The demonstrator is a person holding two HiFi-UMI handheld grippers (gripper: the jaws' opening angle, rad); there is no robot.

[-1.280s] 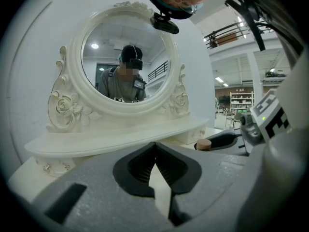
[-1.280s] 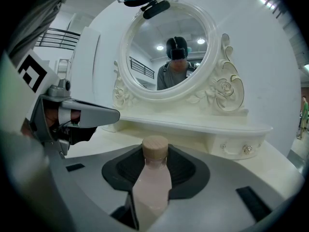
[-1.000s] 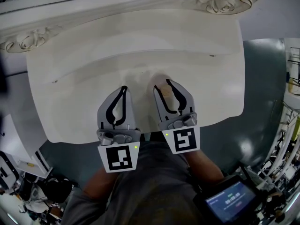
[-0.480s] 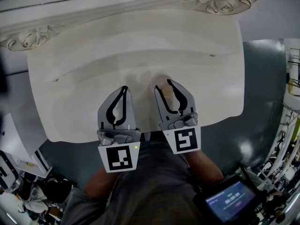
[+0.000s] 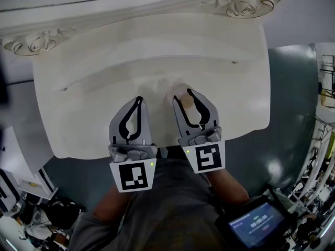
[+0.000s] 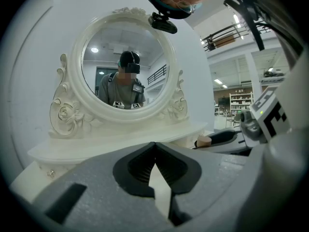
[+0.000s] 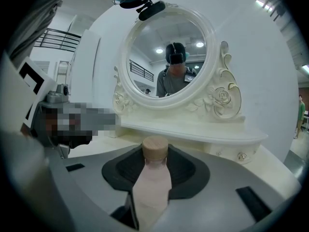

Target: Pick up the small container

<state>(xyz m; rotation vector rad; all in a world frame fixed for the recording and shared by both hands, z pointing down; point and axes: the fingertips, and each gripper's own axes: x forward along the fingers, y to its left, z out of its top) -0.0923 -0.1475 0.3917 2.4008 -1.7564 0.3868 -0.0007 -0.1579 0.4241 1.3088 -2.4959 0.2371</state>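
The small container (image 7: 153, 178) is a pale pink bottle with a tan wooden cap (image 7: 155, 147). It stands upright between the dark pads of my right gripper (image 7: 155, 153), which is shut on its body. In the head view that gripper (image 5: 182, 94) reaches over the front middle of the white dressing table (image 5: 94, 77), and the container's cap (image 5: 186, 101) shows between its jaws. My left gripper (image 5: 138, 99) hovers just to its left, over the table's front edge. Seen in the left gripper view, the left gripper (image 6: 154, 145) has its tips meeting and holds nothing.
An oval mirror (image 6: 123, 76) in an ornate white frame rises at the table's back, above a raised shelf (image 7: 193, 129) with small drawer knobs. The person's reflection shows in it. Grey floor (image 5: 293, 114) lies to the table's right, and a screen device (image 5: 256, 224) is at the lower right.
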